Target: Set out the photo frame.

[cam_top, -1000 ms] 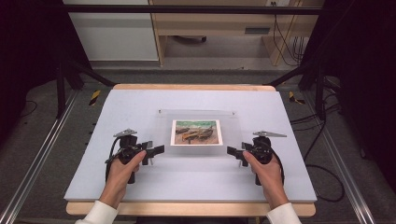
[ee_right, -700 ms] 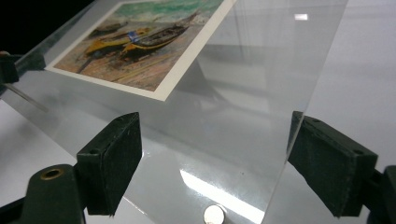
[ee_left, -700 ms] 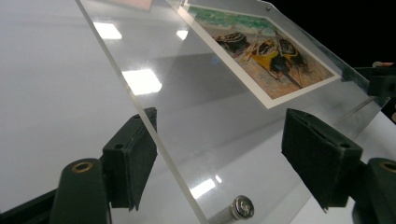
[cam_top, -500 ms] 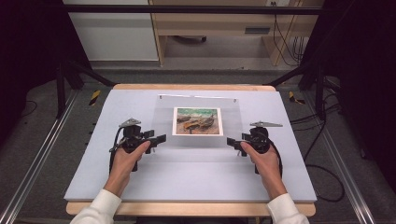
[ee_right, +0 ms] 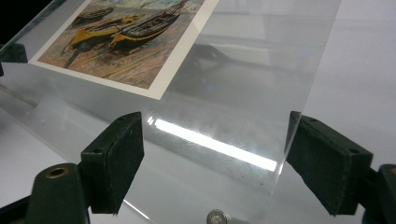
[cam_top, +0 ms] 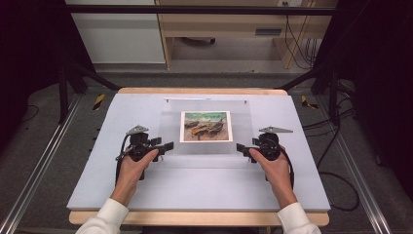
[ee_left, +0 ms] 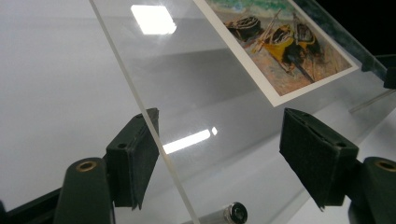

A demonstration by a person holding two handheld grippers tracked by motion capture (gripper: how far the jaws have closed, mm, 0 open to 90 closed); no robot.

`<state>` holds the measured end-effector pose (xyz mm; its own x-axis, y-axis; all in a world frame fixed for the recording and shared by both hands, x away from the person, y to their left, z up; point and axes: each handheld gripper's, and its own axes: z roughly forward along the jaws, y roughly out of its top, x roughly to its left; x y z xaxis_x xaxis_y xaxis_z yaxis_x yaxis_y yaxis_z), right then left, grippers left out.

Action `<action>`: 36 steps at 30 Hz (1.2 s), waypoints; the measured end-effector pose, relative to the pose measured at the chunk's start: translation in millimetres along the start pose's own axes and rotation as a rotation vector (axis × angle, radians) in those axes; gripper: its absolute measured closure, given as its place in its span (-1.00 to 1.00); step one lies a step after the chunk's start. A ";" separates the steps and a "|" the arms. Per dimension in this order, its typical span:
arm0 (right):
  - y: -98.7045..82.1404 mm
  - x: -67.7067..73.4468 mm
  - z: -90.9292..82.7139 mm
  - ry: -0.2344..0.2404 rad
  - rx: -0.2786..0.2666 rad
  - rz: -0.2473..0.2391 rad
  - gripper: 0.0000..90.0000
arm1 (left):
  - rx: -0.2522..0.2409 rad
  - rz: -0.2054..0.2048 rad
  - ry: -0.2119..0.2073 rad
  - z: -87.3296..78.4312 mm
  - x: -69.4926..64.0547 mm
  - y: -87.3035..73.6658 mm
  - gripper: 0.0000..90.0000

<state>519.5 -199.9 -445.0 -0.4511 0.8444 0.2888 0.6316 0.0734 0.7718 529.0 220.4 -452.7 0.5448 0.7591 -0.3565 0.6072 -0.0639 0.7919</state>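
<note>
A clear acrylic frame (cam_top: 241, 127) with a boat painting (cam_top: 205, 126) in it hangs tilted above the table between my two grippers. My left gripper (cam_top: 169, 145) straddles its near left corner and my right gripper (cam_top: 239, 147) its near right corner. In the left gripper view the jaws (ee_left: 220, 140) have just been closing, and one pad meets the frame's side edge (ee_left: 140, 100); the painting (ee_left: 280, 44) lies beyond. In the right gripper view my gripper (ee_right: 215, 140) has its outer pad against the frame's other side edge (ee_right: 306, 88). A small bolt (ee_left: 236, 213) sits at each held corner.
A pale foam board (cam_top: 204, 190) covers the wooden table. Metal rails (cam_top: 44, 161) run along both sides. Cables (cam_top: 336, 170) trail on the floor at the right, and a cabinet and shelf (cam_top: 219, 29) stand behind the table.
The frame and both hands have shifted a little away from me, and the painting now faces the high camera more fully. In the last half second nothing moved.
</note>
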 end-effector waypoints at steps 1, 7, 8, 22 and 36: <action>-0.1 -0.1 0.3 0.001 -0.004 -0.010 -0.55 | 0.003 0.006 0.001 -0.7 -0.1 -0.3 -0.38; -1.2 0.9 -1.1 -0.001 -0.003 -0.013 -0.55 | 0.004 0.008 -0.002 -1.3 -0.8 -0.9 -0.38; -1.5 1.2 -1.3 -0.002 -0.003 -0.013 -0.55 | 0.004 0.013 -0.002 -1.6 -0.8 -1.0 -0.38; -7.5 7.1 -12.0 -0.020 -0.005 -0.060 -0.42 | -0.005 0.048 0.018 -10.8 -7.4 -6.5 -0.28; -20.2 17.5 -31.1 -0.070 -0.017 -0.113 -0.09 | -0.010 0.089 0.057 -27.1 -20.1 -17.8 -0.07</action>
<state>479.3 -203.1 -438.0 -0.4732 0.8664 0.1597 0.5684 0.1617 0.8067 491.6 223.8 -446.2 0.5627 0.7861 -0.2559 0.5518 -0.1267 0.8243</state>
